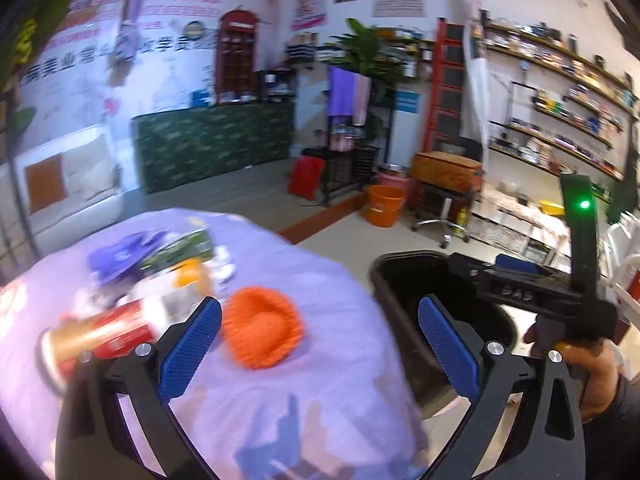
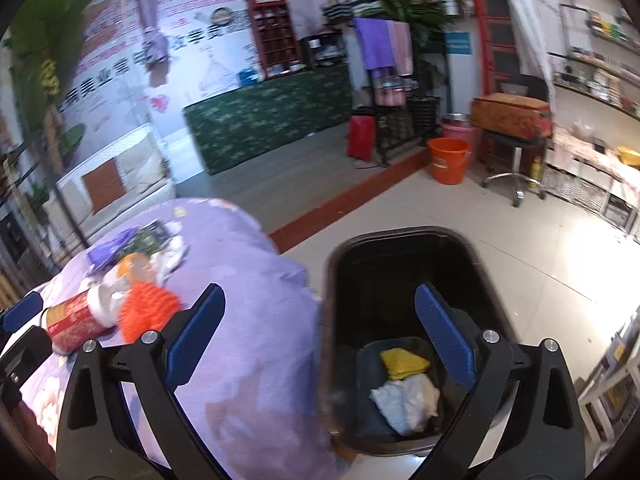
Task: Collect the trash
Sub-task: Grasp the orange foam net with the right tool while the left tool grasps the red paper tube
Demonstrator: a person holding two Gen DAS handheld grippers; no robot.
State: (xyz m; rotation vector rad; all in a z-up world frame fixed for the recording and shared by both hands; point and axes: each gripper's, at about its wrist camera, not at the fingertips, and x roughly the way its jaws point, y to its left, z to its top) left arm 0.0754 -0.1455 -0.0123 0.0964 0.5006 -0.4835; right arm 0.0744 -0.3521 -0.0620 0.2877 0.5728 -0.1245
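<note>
A table with a lilac floral cloth [image 1: 280,380] holds trash: an orange ribbed foam cup [image 1: 262,326], a red and gold can [image 1: 100,334] on its side, a purple wrapper [image 1: 120,254] and a green packet [image 1: 180,248]. My left gripper [image 1: 320,344] is open and empty above the table's right edge, the orange cup just left of its middle. A black trash bin [image 2: 400,248] stands on the floor right of the table, with a yellow piece [image 2: 402,362] and crumpled white paper [image 2: 406,402] inside. My right gripper [image 2: 320,344] is open and empty over the bin's near rim.
An orange bucket [image 2: 448,160] and a pink bin [image 2: 460,130] stand further back on the tiled floor. A stool with a wooden box [image 2: 510,116] is at the right. Shelves line the right wall, and a green counter [image 2: 268,116] stands at the back.
</note>
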